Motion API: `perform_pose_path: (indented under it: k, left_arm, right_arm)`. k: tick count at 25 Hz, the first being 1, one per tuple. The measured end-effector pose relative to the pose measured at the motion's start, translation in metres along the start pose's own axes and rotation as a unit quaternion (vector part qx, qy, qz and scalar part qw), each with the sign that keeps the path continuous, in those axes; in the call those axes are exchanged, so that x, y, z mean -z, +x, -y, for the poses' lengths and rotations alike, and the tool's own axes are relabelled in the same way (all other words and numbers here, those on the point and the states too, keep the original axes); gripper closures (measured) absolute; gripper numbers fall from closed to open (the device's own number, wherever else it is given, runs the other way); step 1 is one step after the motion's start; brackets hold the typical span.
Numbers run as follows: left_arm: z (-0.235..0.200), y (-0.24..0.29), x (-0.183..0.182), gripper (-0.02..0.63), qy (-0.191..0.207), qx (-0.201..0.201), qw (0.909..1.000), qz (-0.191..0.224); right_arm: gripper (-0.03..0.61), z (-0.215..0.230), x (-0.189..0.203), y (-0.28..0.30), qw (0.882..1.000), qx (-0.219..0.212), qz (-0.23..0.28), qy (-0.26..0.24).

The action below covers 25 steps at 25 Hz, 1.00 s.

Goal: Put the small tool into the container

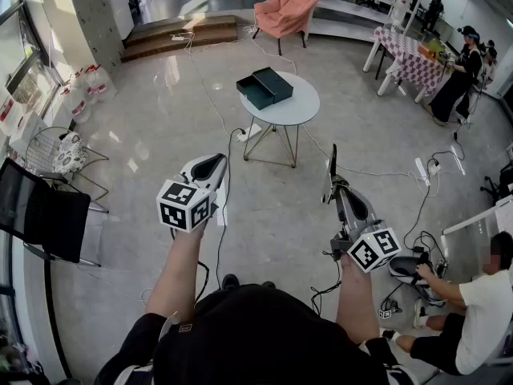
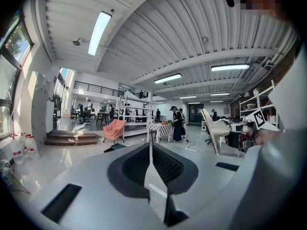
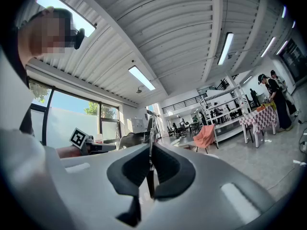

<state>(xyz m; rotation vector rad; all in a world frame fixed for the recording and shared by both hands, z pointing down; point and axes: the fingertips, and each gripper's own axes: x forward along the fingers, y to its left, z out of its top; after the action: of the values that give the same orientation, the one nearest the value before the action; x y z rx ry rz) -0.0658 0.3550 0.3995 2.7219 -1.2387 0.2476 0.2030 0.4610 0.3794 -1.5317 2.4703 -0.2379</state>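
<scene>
The container is a dark teal box that lies open on a small round white table, a few steps ahead of me. In the left gripper view the box shows small, just left of the jaws. I see no small tool in any view. My left gripper is held up at chest height, its jaws shut with nothing between them. To its right my right gripper points up and forward, and it too is shut and empty. Both are well short of the table.
A pink armchair and low steps stand beyond the table. Cables trail over the floor around it. A wire chair and a black screen are at my left. A person sits at the right.
</scene>
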Motion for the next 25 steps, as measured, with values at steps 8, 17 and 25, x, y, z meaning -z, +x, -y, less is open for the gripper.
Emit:
perform_pose_path:
  k: [8,17,25]
  left_arm:
    - [0.023,0.008,-0.005,0.589,0.015,0.007,0.9999,-0.002]
    - [0.053,0.02,-0.012,0.589,0.029,0.023,0.9993,-0.005]
    - [0.032,0.041,-0.004,0.589,0.015,0.022,0.9996,-0.008]
  right_arm:
    - [0.568,0.011,-0.007,-0.013,1.0,-0.005,0.011,0.002]
    - [0.568,0.024,-0.007,-0.034,1.0,-0.003,0.022,0.018]
    - [0.568,0.034,0.002,-0.009,0.999,-0.008,0.013,0.031]
